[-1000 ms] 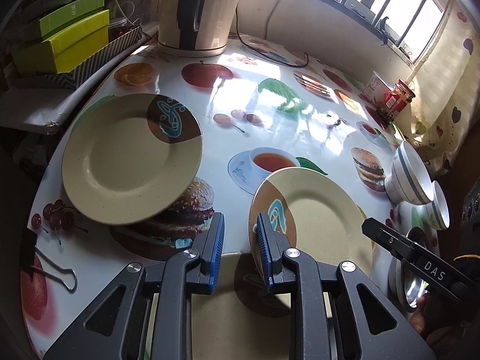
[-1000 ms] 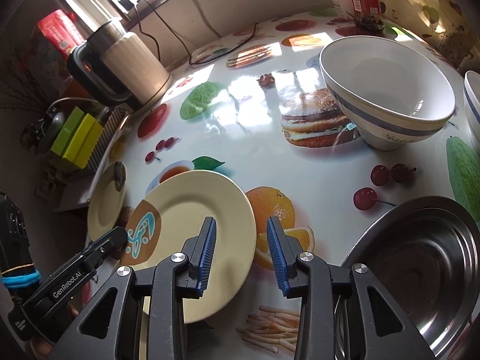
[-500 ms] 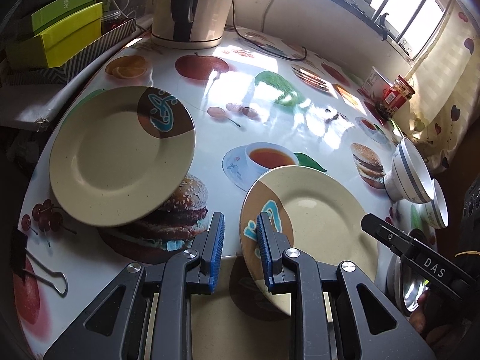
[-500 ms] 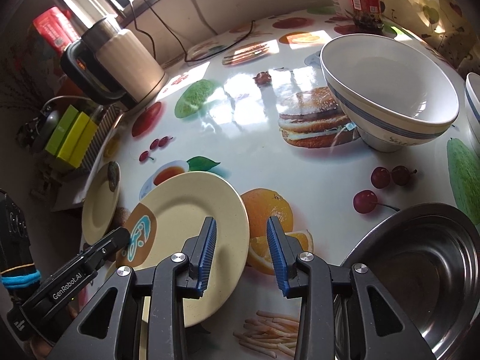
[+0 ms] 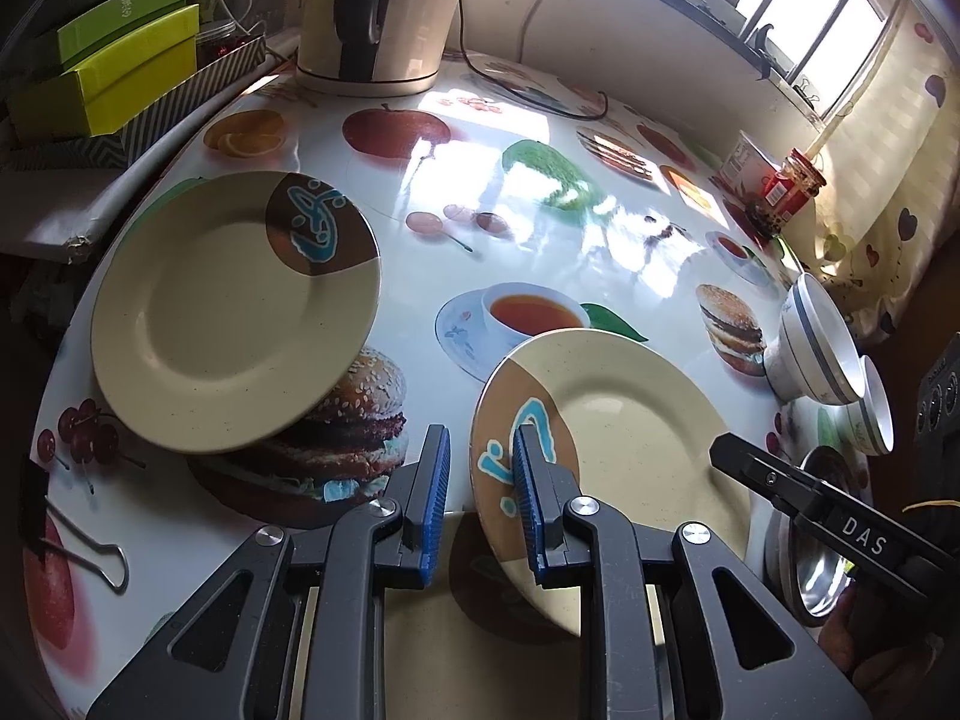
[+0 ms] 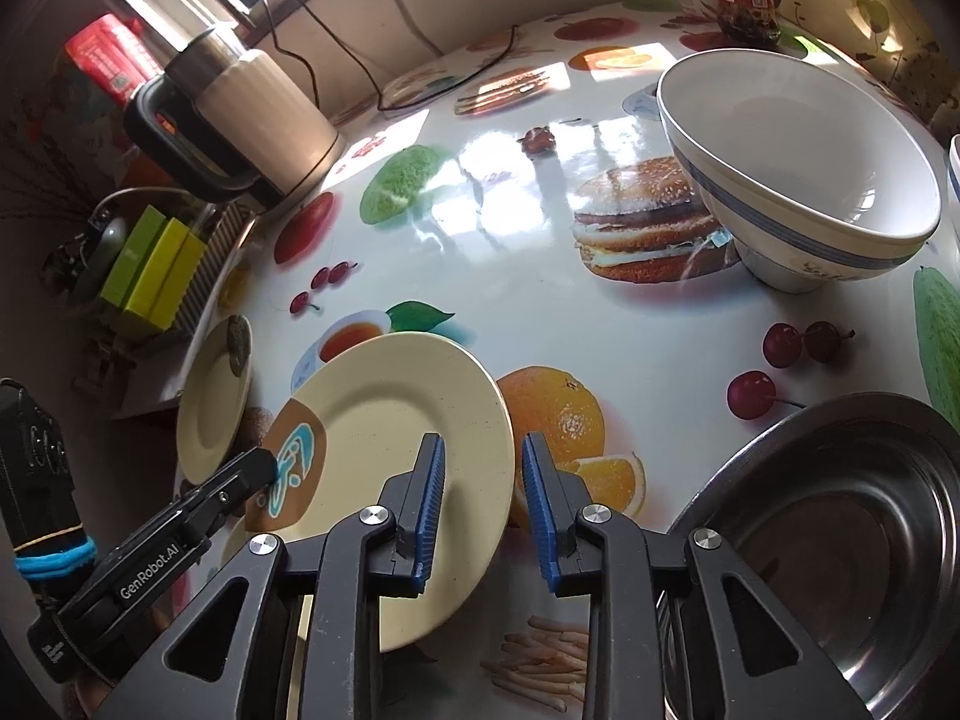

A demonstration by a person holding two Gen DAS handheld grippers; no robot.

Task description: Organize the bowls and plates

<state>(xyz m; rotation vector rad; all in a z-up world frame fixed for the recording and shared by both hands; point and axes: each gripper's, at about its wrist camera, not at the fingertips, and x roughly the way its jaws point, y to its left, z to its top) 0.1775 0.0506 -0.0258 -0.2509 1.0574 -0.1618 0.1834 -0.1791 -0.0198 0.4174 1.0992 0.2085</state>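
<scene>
A cream plate [image 5: 630,438] with a brown wedge is tilted over another plate [image 5: 420,630] at the table's near edge. Its left rim sits between the jaws of my left gripper [image 5: 480,498], which are closing on it. My right gripper [image 6: 483,498] has the opposite rim of this plate [image 6: 372,432] between its pads, and its jaws are closing too. A matching plate [image 5: 234,312] lies to the left. Two white blue-striped bowls [image 5: 816,348] and a steel bowl [image 6: 840,540] stand to the right.
A kettle [image 5: 378,6] with its cord stands at the back of the round, food-printed table [image 5: 540,210]. Green boxes [image 5: 120,78] are stacked off its left edge. A red-lidded jar [image 5: 792,186] is at the back right, and a binder clip [image 5: 78,546] at the near left.
The right gripper's jaws have narrowed around the plate's right rim. The left gripper keeps its grip on the other rim. The plate and both hands have barely shifted.
</scene>
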